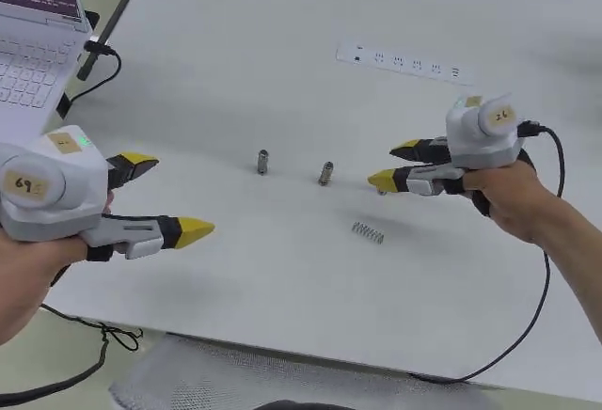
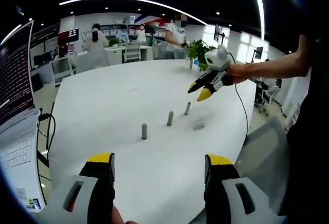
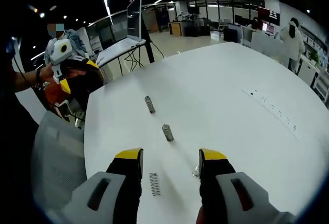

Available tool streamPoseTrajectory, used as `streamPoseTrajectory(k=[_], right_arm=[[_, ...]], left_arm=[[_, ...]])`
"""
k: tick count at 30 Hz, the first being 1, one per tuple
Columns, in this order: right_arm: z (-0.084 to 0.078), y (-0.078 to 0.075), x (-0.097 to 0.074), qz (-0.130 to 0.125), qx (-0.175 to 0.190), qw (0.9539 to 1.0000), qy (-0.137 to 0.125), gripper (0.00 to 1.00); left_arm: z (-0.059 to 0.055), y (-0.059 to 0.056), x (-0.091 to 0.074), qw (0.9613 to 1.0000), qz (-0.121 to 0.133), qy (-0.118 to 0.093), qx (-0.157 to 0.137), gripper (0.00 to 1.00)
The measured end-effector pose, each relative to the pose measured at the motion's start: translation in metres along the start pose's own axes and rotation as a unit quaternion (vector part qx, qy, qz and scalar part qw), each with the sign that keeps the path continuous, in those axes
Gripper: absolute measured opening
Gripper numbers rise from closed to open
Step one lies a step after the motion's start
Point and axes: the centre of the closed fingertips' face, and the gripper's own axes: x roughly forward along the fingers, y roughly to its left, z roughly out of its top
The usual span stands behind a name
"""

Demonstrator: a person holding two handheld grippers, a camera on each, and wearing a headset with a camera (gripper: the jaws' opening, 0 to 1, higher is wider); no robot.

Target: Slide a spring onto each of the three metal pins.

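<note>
Three short metal pins stand in a row on the white table: one [image 1: 262, 161], a second [image 1: 325, 173], and a third [image 3: 196, 171] just beside my right gripper's lower fingertip. In the right gripper view the two farther pins [image 3: 167, 132] [image 3: 149, 104] look coiled, as if each carries a spring; the nearest looks bare. A loose spring [image 1: 368, 232] lies flat in front of the row. My right gripper [image 1: 393, 164] hovers open and empty at the row's right end. At the table's left side my left gripper [image 1: 167, 196] is open and empty, well away from the pins.
A laptop [image 1: 28, 15] sits at the far left corner with a cable [image 1: 103, 62] beside it. A white power strip [image 1: 404, 62] lies at the back right. The table's front edge [image 1: 310, 358] runs close below, with a mesh chair under it.
</note>
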Motion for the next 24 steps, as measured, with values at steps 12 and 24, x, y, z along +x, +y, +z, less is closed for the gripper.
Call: streamPoseTrajectory(k=[12,24], right_arm=[[-0.009,0.008,-0.03,-0.024,0.034,0.9984,-0.039,0.47],[-0.026,0.018,-0.051,-0.043,0.056,0.9963,-0.05,0.52]], left_arm=[[0.006,-0.006,0.007,0.9999,-0.009,0.0,0.006,0.67],[0.009,-0.008,0.011,0.9998,-0.015,0.001,0.013,0.67]])
